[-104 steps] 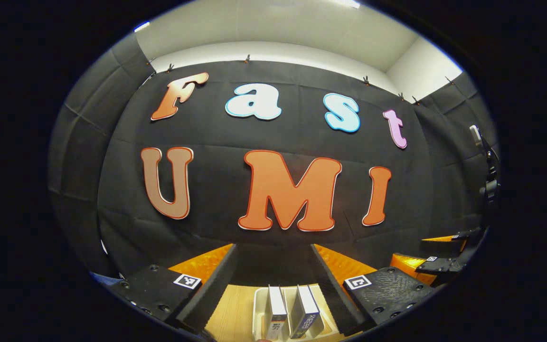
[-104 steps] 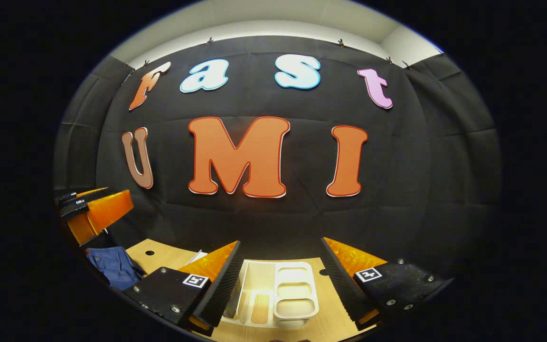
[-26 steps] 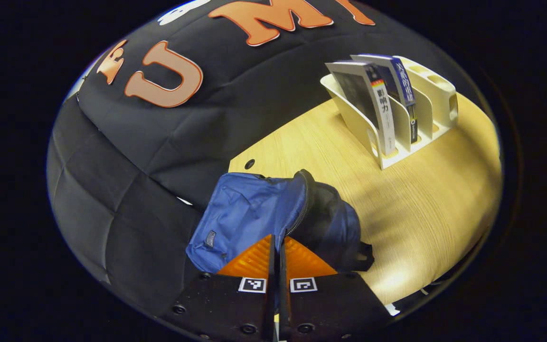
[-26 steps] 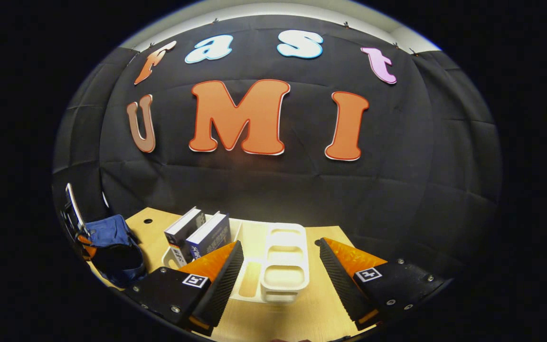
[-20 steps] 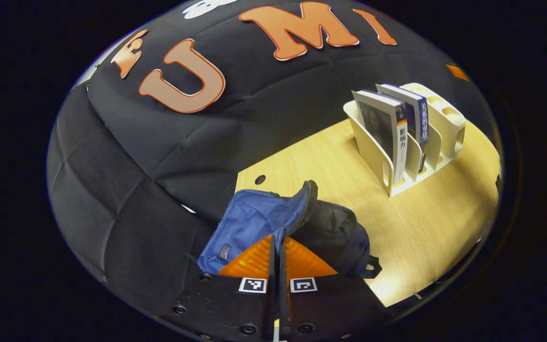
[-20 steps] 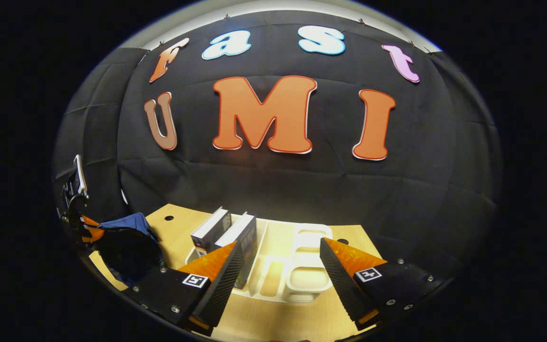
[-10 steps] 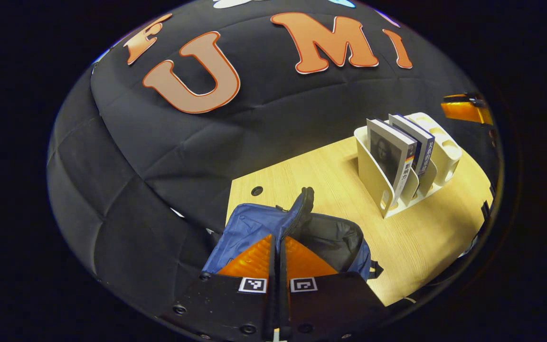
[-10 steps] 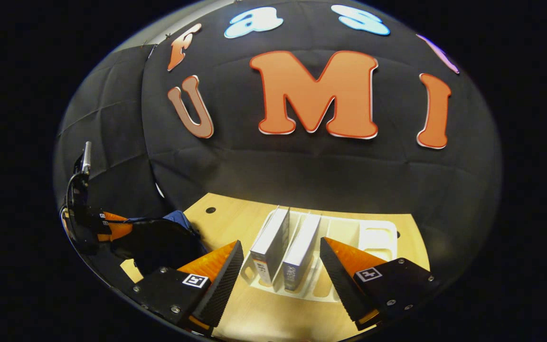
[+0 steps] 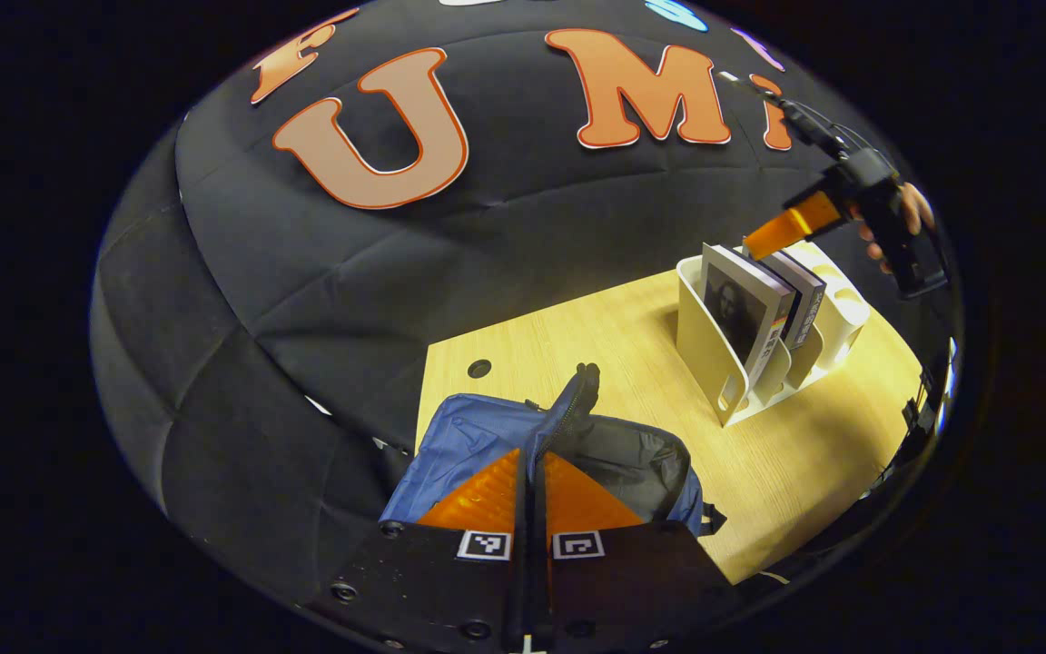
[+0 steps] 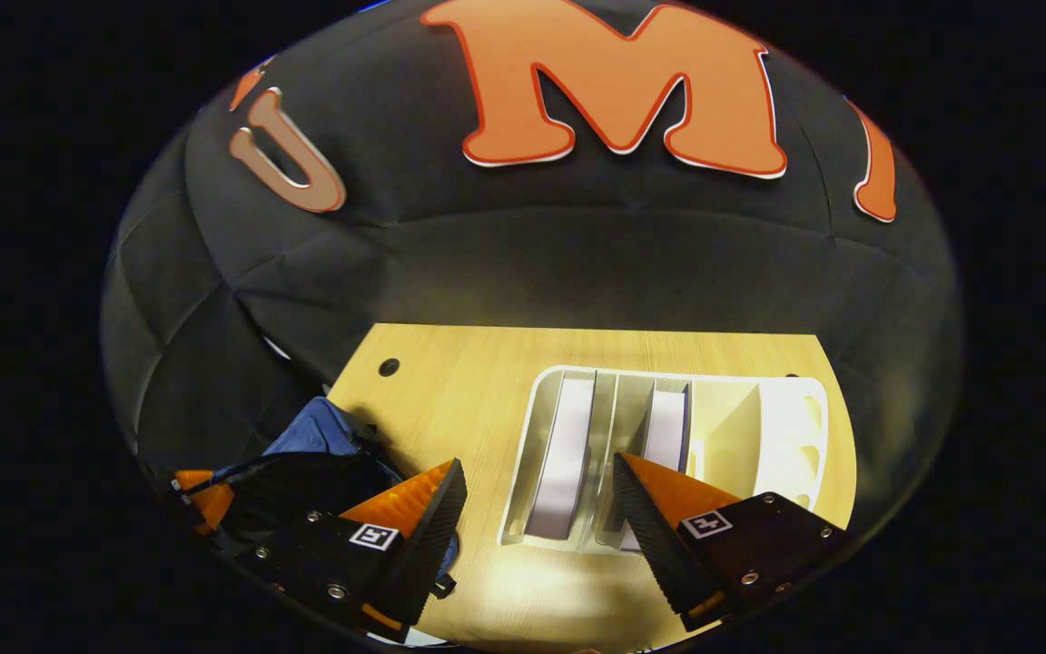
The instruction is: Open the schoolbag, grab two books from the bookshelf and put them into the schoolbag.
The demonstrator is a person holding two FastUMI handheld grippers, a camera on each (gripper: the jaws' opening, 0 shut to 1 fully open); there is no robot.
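The blue schoolbag [image 9: 478,431] lies on the wooden table with its mouth held apart, showing a dark lining [image 9: 632,459]. My left gripper [image 9: 530,459] is shut on the zip edge of the bag's flap and holds it up. Two books stand in the white bookshelf rack [image 10: 795,427]: the left book [image 10: 564,454] and the right book [image 10: 666,427]. My right gripper [image 10: 537,490] hangs open above them, pointing down, with the left book's top edge between its fingers and no contact. In the left gripper view the right gripper [image 9: 791,227] hovers just over the books [image 9: 750,309].
The wooden table [image 10: 459,381] has a cable hole [image 10: 388,367] near its back left corner. The black cloth wall rises right behind the table. A hand [image 9: 913,213] holds the right gripper. Bare wood lies between the bag and the rack.
My right gripper has swung left over the rack and tipped downward, so it now looks onto the books' tops. My left gripper stays shut on the bag's edge, raised slightly.
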